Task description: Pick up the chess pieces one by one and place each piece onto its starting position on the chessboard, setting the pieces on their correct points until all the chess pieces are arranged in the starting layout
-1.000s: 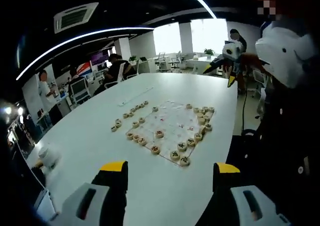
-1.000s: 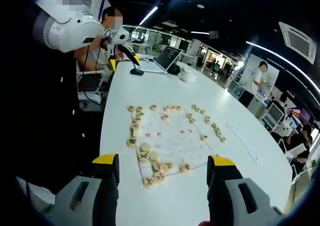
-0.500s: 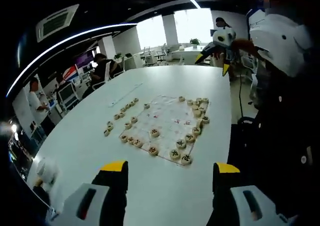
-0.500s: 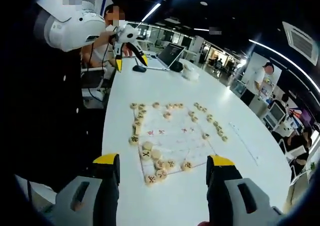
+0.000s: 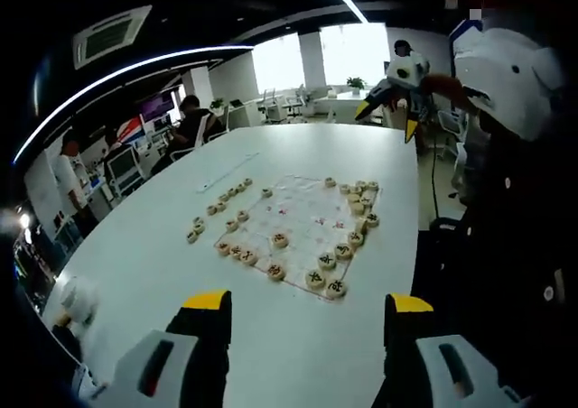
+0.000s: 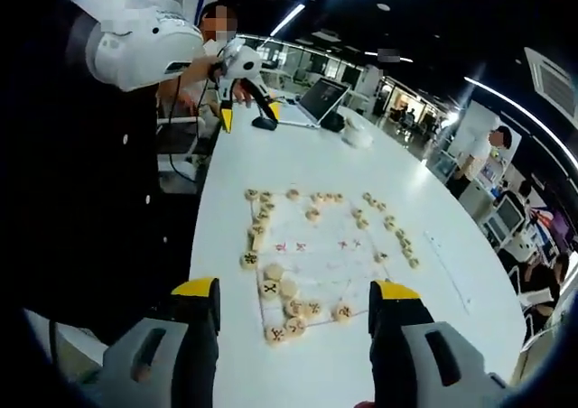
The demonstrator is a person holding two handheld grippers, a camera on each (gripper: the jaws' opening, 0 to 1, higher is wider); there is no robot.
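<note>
No piece is held: the left gripper [image 5: 307, 313] and right gripper [image 6: 293, 300] are spread wide. The chess pieces [image 5: 327, 261] are scattered on the chessboard [image 5: 302, 223] at 12 o'clock; one must be reached for.

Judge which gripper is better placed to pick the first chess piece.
Probably the right gripper: its open jaws frame the near cluster of pieces at the board edge. The left gripper, also open, sits farther back over bare table, its nearest pieces farther ahead.
</note>
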